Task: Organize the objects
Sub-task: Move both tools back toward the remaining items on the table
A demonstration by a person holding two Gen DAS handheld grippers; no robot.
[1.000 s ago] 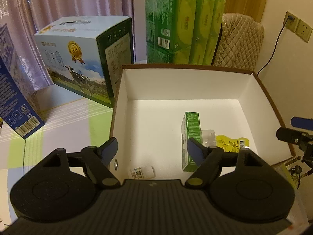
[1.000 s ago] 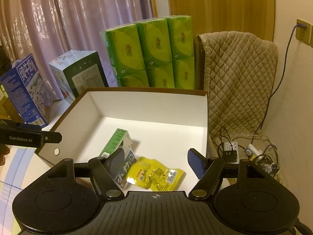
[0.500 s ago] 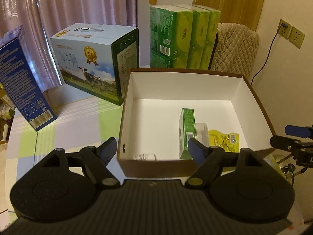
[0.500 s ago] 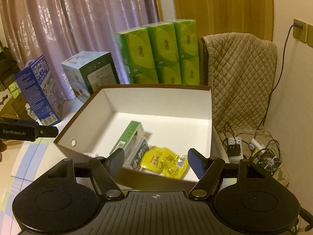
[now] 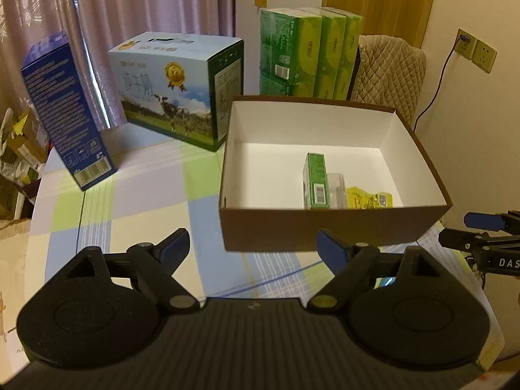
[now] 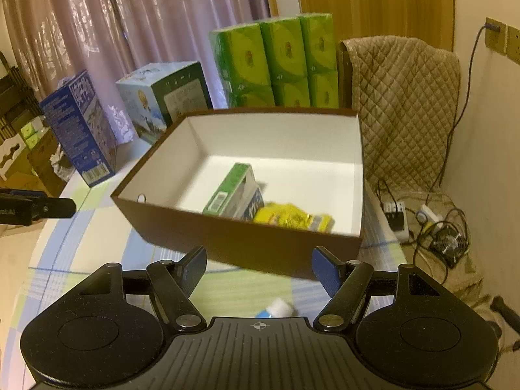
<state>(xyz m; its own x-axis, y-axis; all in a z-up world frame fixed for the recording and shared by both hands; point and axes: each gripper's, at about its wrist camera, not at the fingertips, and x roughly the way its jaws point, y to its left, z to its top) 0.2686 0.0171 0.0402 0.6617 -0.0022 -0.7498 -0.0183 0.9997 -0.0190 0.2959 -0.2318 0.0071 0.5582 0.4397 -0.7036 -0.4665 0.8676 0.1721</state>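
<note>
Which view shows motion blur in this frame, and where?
Right wrist view: the brown storage box and the yellow packet inside are smeared, the near rim softest. Left wrist view: sharper, box edges crisp; both bend straight lines at the fisheye margins.

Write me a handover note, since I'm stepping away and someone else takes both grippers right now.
Left gripper: open, empty, short of the brown box.
Right gripper: open, empty, also short of it.
In the box: green carton, a clear-fronted pack leaning on it, yellow pouch.
Left: a small white bottle lies on the checked tablecloth by the right gripper; it probably goes in next.
</note>
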